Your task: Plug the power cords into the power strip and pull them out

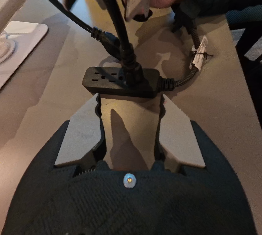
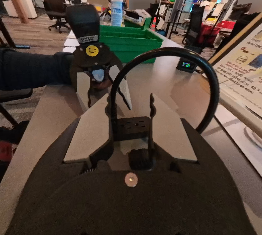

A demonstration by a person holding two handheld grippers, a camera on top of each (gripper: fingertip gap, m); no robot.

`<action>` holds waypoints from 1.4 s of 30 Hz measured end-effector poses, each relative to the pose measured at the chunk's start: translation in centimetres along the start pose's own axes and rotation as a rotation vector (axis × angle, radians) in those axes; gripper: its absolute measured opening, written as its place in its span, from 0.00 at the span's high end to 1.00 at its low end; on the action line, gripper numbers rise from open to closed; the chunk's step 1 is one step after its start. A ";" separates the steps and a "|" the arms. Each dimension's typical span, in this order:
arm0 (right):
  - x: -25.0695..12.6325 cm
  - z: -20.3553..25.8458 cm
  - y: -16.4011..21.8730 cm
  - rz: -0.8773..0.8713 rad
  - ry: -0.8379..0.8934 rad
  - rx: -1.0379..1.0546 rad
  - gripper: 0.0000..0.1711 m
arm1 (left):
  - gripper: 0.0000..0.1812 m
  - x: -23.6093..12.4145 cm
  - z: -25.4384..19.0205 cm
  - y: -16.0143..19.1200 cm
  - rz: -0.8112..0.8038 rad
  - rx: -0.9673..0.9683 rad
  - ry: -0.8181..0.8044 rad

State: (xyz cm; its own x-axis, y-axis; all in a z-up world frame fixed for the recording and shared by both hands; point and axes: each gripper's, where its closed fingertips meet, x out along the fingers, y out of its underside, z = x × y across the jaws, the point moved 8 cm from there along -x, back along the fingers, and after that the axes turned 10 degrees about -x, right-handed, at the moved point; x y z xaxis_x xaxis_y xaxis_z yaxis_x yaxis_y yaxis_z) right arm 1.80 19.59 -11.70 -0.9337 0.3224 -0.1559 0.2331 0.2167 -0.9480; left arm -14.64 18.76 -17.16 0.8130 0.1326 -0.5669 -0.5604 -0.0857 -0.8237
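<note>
A black power strip [image 1: 112, 82] lies on the tan table, its braided cord [image 1: 188, 75] leaving to the right. One black plug [image 1: 133, 75] stands in its right-hand socket; the left sockets are bare. A second black plug [image 1: 106, 42] sits just behind, its tip hidden by the first. My left gripper [image 1: 130, 98] is open and empty, its fingertips just short of the strip's near side. My right gripper [image 2: 129, 99] is open above the strip [image 2: 134, 126], with the plugged cord [image 2: 114, 112] beside its left finger. The cord loops up and right [image 2: 212, 81].
A green bin [image 2: 127, 41] stands at the far end of the table. A small black device with a lit screen [image 2: 186, 66] and a leaning printed board [image 2: 241, 75] are on the right. A white flat base [image 1: 21, 37] lies left. The table edge [image 1: 238, 58] runs close on the right.
</note>
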 end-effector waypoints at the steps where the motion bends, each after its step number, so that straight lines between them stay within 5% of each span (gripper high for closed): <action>1: -0.1 -0.1 0.0 -0.011 0.015 0.009 0.66 | 0.57 0.1 -0.1 0.1 0.012 0.017 -0.010; 9: 0.5 -0.9 0.8 0.013 0.087 0.030 0.40 | 0.57 0.1 0.1 0.3 0.029 0.062 -0.094; 16: 0.0 -1.4 1.1 -0.001 0.065 0.005 0.34 | 0.55 -0.9 2.8 0.0 -0.046 -0.158 -0.192; 22: -0.3 0.3 1.5 0.076 0.026 -0.021 0.38 | 0.46 -0.4 2.5 0.0 -0.021 -0.216 -0.159; 31: 0.3 2.4 0.7 0.068 -0.051 -0.071 0.45 | 0.48 0.4 0.8 -0.4 -0.005 -0.115 -0.024; 35: 1.5 2.6 1.8 0.120 -0.094 -0.061 0.47 | 0.45 1.1 1.8 0.0 0.080 -0.224 0.045; 40: 1.3 1.9 1.8 0.105 -0.128 0.021 0.48 | 0.45 1.7 1.0 0.3 0.133 -0.117 -0.029; 42: 0.9 2.1 1.7 0.143 -0.176 -0.023 0.58 | 0.47 1.7 0.5 0.2 0.131 -0.077 -0.042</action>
State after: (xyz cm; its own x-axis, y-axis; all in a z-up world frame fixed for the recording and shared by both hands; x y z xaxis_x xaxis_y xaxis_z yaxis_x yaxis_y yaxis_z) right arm 0.79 18.28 -14.03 -0.9233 0.1859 -0.3362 0.3707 0.2018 -0.9066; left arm -13.47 19.48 -18.29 0.7256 0.1563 -0.6701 -0.6462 -0.1800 -0.7417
